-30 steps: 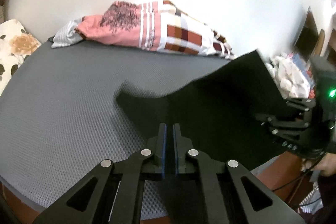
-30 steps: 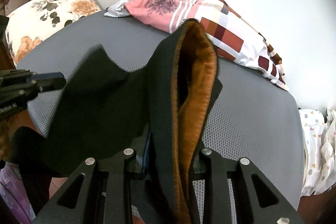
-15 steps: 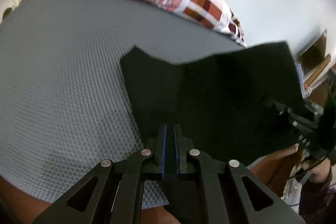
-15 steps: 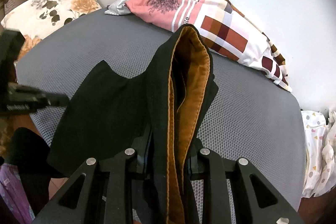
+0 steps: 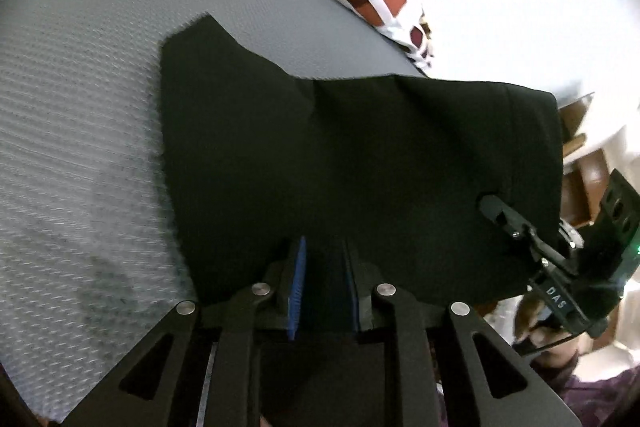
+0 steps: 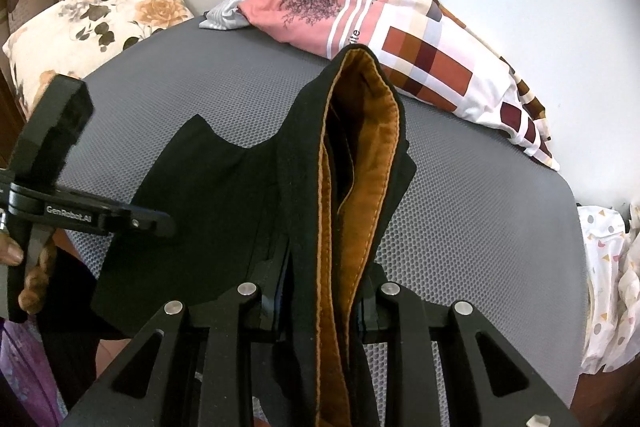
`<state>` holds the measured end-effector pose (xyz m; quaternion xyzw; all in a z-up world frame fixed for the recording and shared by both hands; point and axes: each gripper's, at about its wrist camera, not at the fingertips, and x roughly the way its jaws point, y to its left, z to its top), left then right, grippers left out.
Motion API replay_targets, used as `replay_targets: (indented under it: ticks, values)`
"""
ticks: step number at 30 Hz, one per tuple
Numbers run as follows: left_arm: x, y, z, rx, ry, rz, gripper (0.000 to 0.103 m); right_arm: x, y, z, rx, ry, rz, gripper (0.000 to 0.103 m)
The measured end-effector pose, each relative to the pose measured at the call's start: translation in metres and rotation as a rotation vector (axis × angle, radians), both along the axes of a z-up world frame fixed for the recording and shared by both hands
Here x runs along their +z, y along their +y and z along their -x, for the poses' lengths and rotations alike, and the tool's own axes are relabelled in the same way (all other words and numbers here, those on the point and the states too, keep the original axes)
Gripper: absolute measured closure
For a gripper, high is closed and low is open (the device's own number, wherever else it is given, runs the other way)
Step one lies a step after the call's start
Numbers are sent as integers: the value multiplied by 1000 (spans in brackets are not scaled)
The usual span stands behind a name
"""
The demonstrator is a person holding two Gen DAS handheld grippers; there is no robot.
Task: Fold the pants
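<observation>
My left claw [image 5: 323, 287] is spreading: its jaws have just been opening, the blue pads [image 5: 298, 287] now standing apart with the black pants [image 5: 340, 155] lying between them but no longer pinched. My right claw [image 6: 322, 301] is clamping the bunched waistband [image 6: 362, 155], whose orange lining is showing upright above the jaws. The pants are lying mostly flat on the grey mattress [image 6: 480, 219], near its front edge, one end lifted by the right claw.

I am judging this to be the release after laying a fold. To do it well, I am thinking of drawing the left claw straight back so the pads do not drag the cloth, while keeping the right grip firm until the waistband is lowered squarely onto the layer below, edges lined up.

Beyond the pants, a pink and checked cloth [image 6: 400, 39] is lying along the wall side, and a floral pillow [image 6: 88, 19] is sitting at the far left corner. No containers are showing in either view, so I am reporting nothing held in any
</observation>
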<state>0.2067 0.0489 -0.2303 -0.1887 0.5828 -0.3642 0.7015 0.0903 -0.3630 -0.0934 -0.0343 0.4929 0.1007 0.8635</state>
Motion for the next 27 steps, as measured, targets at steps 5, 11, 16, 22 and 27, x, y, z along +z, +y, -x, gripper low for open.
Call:
replay_targets:
  ticks: [5,11,16,22,27]
  values:
    - [4,-2,1,-2,-86,-51,98,-1,0,1,-2,2,-4,81]
    - [14,-4,19,-59,-144,-89,100,-7,-9,3,-20,24,-41,81]
    - [42,26,14,5,-163,-76,79,-9,-11,4,-23,28,-51,81]
    - [30,74,-21,121,-115,-106,50,-11,-12,3,-26,32,-63,81]
    - [6,92,-26,123,-51,-72,45,-14,-15,3,-34,48,-75,81]
